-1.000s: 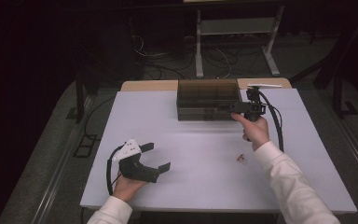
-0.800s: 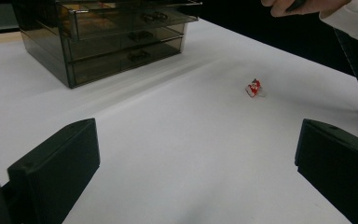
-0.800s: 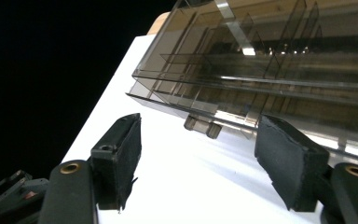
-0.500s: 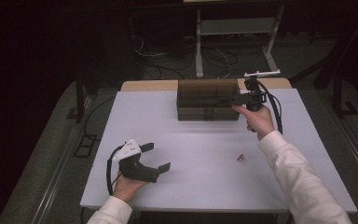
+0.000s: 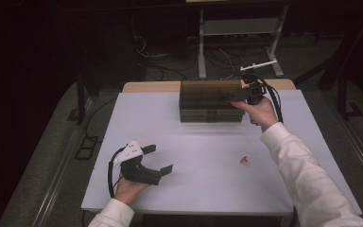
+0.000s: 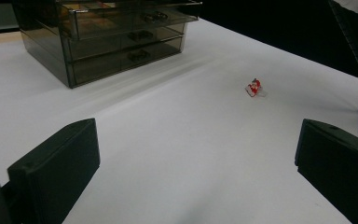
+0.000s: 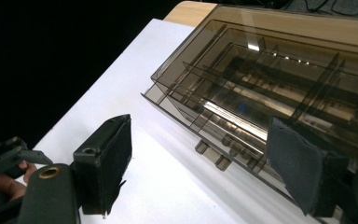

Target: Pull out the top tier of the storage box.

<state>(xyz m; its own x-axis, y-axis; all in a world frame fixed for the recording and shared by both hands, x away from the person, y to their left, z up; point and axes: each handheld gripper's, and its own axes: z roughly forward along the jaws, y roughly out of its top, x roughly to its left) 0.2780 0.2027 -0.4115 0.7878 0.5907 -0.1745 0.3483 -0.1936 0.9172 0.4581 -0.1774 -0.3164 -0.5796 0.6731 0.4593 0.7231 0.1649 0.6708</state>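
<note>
High view, right gripper (image 5: pixel 240 93): held at the far right of the white table (image 5: pixel 194 189), up against the right end of the smoky drawer box (image 5: pixel 210 100); its jaws have just been opening and nothing is seen between them
High view, drawer box: sits at the far middle of the table, three shallow drawers stacked, fronts facing the near side
High view, left gripper (image 5: pixel 159 159): rests at the near left corner in the person's hand, jaws spread wide and holding nothing
High view, red trinket (image 5: pixel 244 161): lies alone on the bare table, right of middle, well apart from both grippers and the box

Left gripper view, left gripper (image 6: pixel 196 163): both black jaws stand far apart over bare table
Left gripper view, red trinket (image 6: pixel 255 87): lies beyond the jaws, toward the right one
Left gripper view, drawer box (image 6: pixel 107 37): stands at far left, top drawer slightly pulled out

Right gripper view, right gripper (image 7: pixel 199 161): jaws released, hovering above the near edge of the drawer box (image 7: pixel 279 84), looking down through its divided top tray; small handles show on the fronts below
</note>
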